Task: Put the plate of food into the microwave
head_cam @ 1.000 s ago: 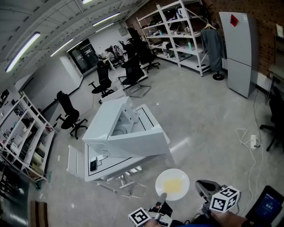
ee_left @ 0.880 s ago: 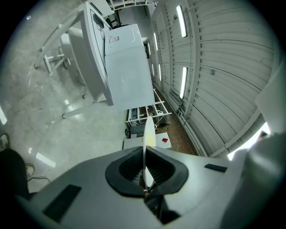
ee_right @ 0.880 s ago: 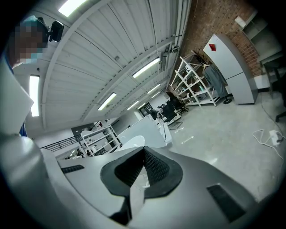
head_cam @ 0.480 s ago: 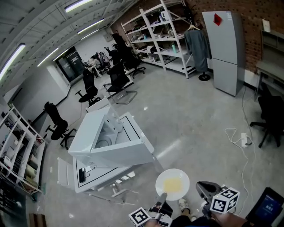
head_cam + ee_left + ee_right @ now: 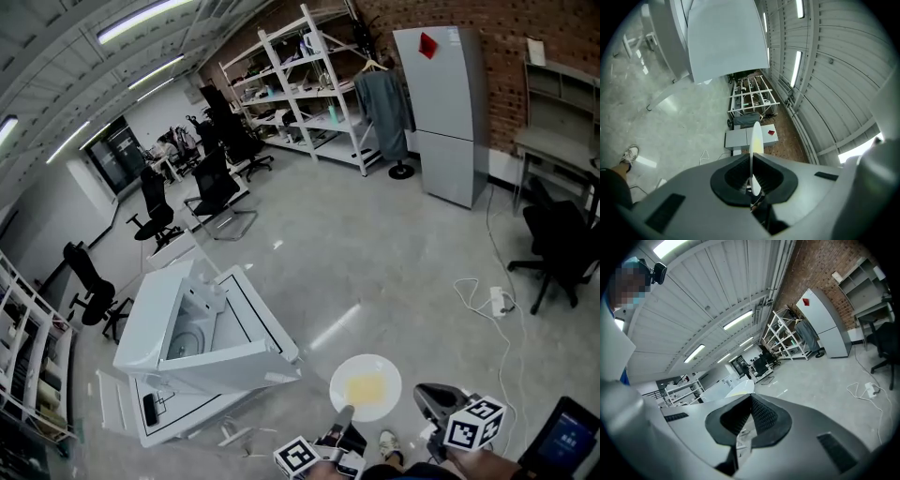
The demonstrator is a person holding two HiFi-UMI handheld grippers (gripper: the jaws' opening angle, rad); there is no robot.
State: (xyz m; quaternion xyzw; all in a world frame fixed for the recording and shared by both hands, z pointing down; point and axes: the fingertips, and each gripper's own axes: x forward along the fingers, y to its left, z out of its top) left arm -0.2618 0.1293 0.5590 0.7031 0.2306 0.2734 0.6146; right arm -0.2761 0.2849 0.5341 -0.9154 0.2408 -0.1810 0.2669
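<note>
White plate (image 5: 345, 373), round, carrying a pale yellow patch of food (image 5: 366, 387) — held level above the grey floor, its near rim pinched between the jaws of the left gripper (image 5: 343, 418); the left gripper view shows the plate edge-on between the pads. Right gripper (image 5: 433, 401) just beside it on the right, jaws pressed together on nothing, not touching the plate. Microwave (image 5: 187, 347), white, cavity open to view — stands well apart to the plate's left, on a white table (image 5: 122, 422). Farther off: black office chairs (image 5: 214, 178), white shelving (image 5: 309, 84), grey fridge (image 5: 441, 112) by the brick wall
</note>
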